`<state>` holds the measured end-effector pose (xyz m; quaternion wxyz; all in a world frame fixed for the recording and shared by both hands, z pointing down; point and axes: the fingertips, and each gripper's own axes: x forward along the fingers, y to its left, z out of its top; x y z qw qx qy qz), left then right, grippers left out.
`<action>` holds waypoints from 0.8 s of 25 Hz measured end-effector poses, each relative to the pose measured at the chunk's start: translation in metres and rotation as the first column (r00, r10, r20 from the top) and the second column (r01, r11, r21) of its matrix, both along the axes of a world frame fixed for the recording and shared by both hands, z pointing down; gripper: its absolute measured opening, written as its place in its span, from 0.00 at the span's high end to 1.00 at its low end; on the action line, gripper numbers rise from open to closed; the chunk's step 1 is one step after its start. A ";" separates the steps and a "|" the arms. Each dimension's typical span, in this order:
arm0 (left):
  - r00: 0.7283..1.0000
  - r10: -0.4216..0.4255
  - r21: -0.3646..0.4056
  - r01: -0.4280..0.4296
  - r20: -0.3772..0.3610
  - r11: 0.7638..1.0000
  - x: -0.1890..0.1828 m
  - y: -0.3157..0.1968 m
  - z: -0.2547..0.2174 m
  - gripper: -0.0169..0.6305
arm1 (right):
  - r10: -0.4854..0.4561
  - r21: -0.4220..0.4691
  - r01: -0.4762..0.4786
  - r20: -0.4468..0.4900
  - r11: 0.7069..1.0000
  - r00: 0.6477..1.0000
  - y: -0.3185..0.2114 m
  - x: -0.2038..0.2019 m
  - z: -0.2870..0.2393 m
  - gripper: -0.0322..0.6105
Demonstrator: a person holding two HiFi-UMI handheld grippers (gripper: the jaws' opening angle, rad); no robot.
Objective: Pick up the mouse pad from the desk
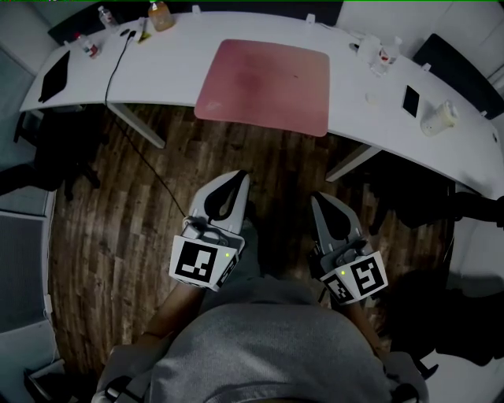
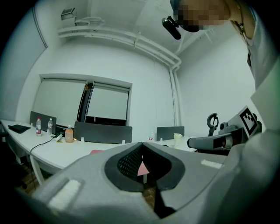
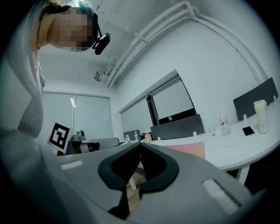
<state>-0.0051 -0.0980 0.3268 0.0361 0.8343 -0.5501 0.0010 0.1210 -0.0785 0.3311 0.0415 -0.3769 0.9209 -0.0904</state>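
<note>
The white counter (image 1: 346, 118) curves across the top of the head view. At its left end, about ten o'clock from the grippers, lies a flat black case (image 1: 55, 76). Two small red-labelled bottles (image 1: 85, 46) stand just right of the case. A black cable (image 1: 116, 67) runs from the back of the counter over its front edge and down across the wooden floor (image 1: 102, 236). At eleven o'clock an orange-filled bottle (image 1: 160, 14) stands near the back edge.

The pink mouse pad (image 1: 264, 85) lies flat on the counter at twelve o'clock, with its near edge at the counter's front edge. Nothing rests on it, and it is well apart from both grippers.

Below it, over the floor, the left gripper (image 1: 241, 179) points toward the counter. Its jaws are pressed together with nothing between them, and its own view shows a sliver of the pink pad beyond the closed tips. The right gripper (image 1: 316, 200) sits beside it at the same level. It also points at the counter, with its jaws closed and empty. Each gripper carries its marker cube close to the person's grey top (image 1: 268, 346).

Toward two o'clock the counter holds a small clear bottle (image 1: 386, 53), a black phone (image 1: 410, 100) and a white lidded cup (image 1: 438, 118).
</note>
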 end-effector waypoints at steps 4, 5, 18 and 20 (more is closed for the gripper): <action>1.000 -0.002 0.001 0.002 -0.011 1.000 -0.013 -0.019 0.004 0.97 | 0.018 0.014 -0.018 -0.003 1.000 1.000 -0.018 -0.006 0.004 0.95; 1.000 -0.002 0.001 0.002 -0.013 1.000 -0.017 -0.027 0.004 0.97 | 0.023 0.012 -0.023 -0.005 1.000 1.000 -0.025 -0.008 0.005 0.95; 0.997 0.071 0.035 -0.071 -0.016 0.997 -0.051 -0.148 -0.004 0.97 | 0.098 0.037 -0.098 0.002 0.995 0.995 -0.143 -0.041 -0.010 0.95; 0.997 0.082 0.038 -0.081 -0.015 0.996 -0.056 -0.163 -0.005 0.97 | 0.105 0.039 -0.104 -0.006 0.994 0.994 -0.157 -0.045 -0.010 0.95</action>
